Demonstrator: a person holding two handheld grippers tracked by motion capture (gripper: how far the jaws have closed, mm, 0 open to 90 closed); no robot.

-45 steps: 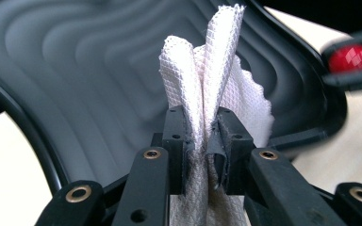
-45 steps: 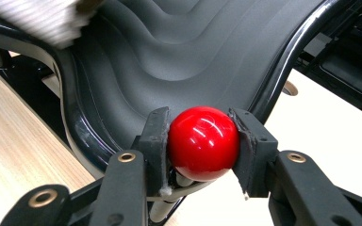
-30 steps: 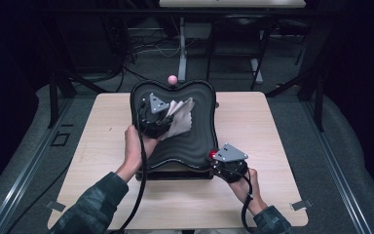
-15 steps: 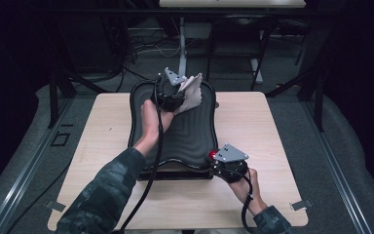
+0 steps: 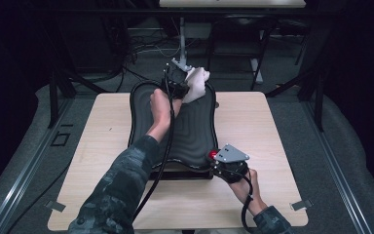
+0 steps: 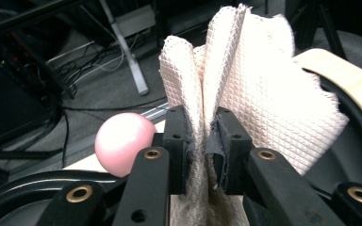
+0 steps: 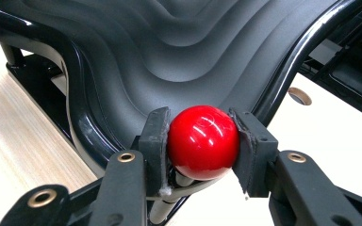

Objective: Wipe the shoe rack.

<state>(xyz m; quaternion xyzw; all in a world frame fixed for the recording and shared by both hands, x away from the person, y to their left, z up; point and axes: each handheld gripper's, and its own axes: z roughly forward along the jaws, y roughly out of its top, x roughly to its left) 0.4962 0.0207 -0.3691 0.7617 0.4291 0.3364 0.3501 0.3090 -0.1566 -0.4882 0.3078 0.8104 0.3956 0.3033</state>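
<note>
- Across the high view, one pale wooden table stands on a grey floor in a dark room, with black frame legs and loose cables at the far side. One black ridged tray lies on the table's middle, running from near to far. Two forearms come in from the near edge. The left gripper sits over the tray's far rim, pinching one white cloth. The right gripper rests at the tray's near right corner, clamped on one red ball.
- From the left gripper view, the two black jaws stand pressed together on the cloth, whose quilted folds rise above them. One pink ball lies just left of the jaws, past the tray's far rim. Grey floor, cables and one light stand leg show farther off.
- From the right gripper view, both pads press the sides of the red ball, which tops a short stem at the rim of the tray. Pale tabletop shows on the left and right.
</note>
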